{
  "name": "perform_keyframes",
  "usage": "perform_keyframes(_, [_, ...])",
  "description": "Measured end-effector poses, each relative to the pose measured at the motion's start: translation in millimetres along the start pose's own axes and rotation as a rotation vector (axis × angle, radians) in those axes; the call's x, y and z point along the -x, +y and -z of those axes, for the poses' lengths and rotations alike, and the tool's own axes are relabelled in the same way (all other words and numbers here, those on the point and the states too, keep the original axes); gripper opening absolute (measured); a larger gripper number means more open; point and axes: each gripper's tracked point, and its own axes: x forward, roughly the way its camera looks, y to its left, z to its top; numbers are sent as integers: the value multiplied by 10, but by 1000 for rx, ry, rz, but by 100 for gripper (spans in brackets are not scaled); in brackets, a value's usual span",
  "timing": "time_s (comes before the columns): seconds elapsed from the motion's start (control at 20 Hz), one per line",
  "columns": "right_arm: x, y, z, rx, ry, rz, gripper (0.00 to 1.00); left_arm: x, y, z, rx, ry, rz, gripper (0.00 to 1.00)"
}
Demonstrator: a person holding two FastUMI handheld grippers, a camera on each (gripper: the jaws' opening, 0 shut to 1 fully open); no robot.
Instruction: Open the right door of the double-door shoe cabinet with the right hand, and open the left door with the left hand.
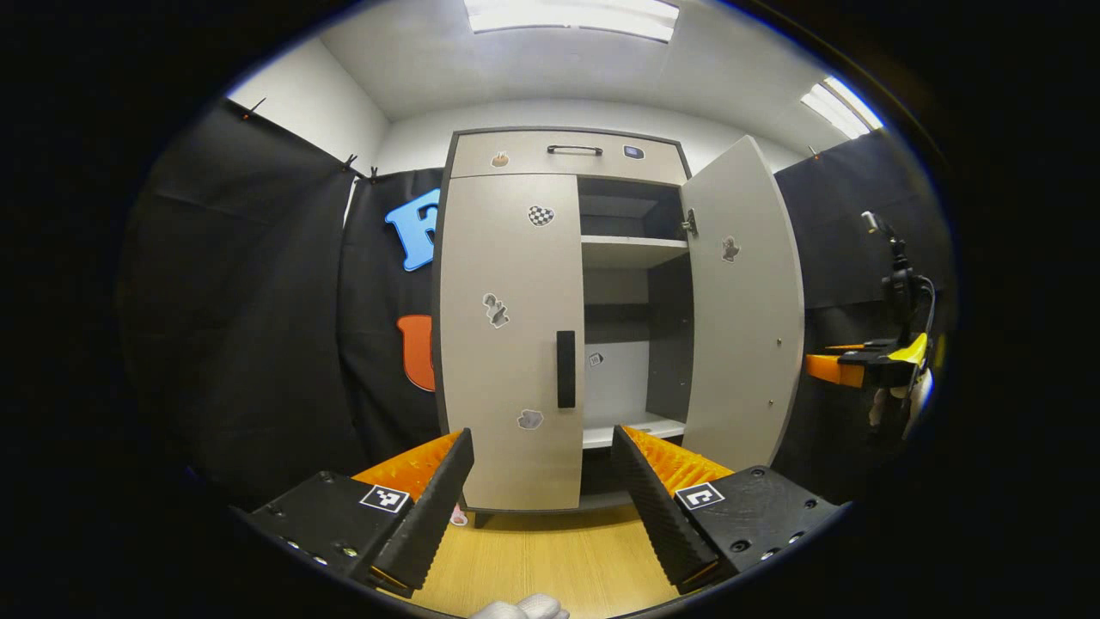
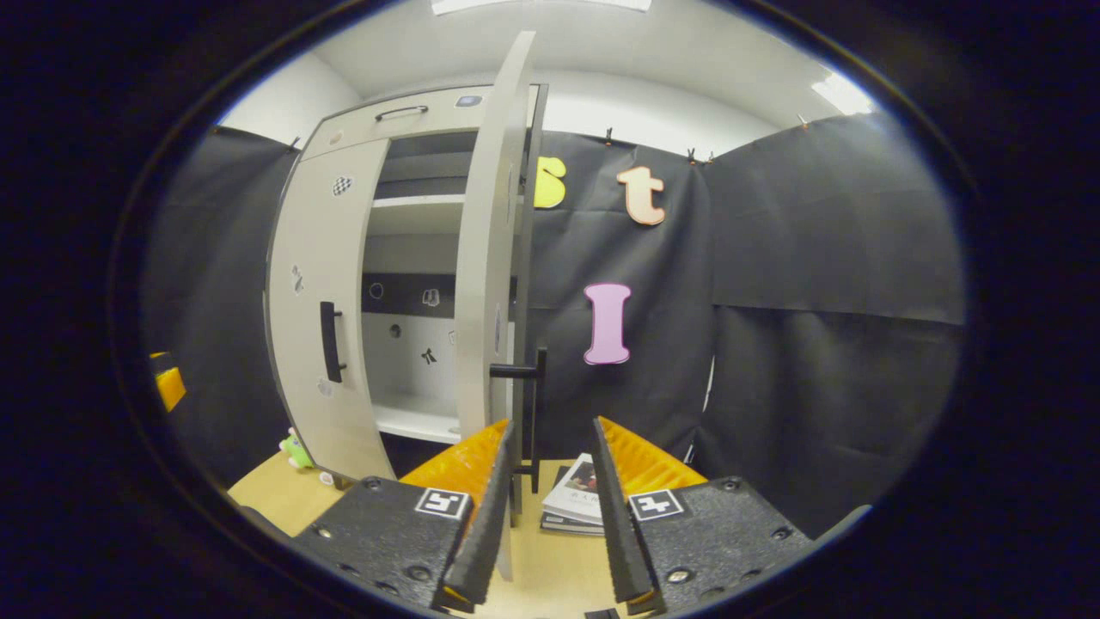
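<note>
The grey shoe cabinet (image 1: pixel 481 163) faces me. Its left door (image 1: pixel 511 344) is closed, with a black vertical handle (image 1: pixel 565 368) near its right edge. My left gripper (image 1: pixel 543 434) is open, short of that door and just below the handle, touching nothing. The right door (image 1: pixel 743 309) is swung wide open, showing bare shelves (image 1: pixel 632 249). In the right gripper view this door (image 2: pixel 485 284) stands edge-on. Its black handle (image 2: pixel 534 404) passes between the fingers of my right gripper (image 2: pixel 552 423), which is open with a gap on both sides.
A drawer (image 1: pixel 567 155) tops the cabinet. Magazines (image 2: pixel 576 499) lie on the wooden floor (image 1: pixel 550 559) behind the open door, and a small green toy (image 2: pixel 296 451) sits by the cabinet's left foot. Black cloth walls close both sides. A gloved hand (image 1: pixel 520 608) shows at the bottom.
</note>
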Motion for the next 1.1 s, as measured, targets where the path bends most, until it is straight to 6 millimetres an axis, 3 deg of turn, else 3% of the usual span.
perform_keyframes(0.1, [141,293,81,-23,8,-52,61,-17,61,25,-2,5,-2,96])
perform_keyframes(0.25, [277,646,293,-38,31,-87,87,-18,178,78,-17,13,-16,96])
perform_keyframes(0.4, [351,1022,461,-36,17,-112,92,-17,267,167,-23,35,-22,96])
perform_keyframes(0.6, [346,1308,607,-15,42,-153,100,-61,373,235,-31,50,-29,96])
perform_keyframes(0.85, [314,1375,566,-22,53,-150,99,-431,363,275,-28,46,-15,96])
perform_keyframes(1.1, [272,1306,482,-30,55,-113,99,-1150,132,258,-6,37,24,96])
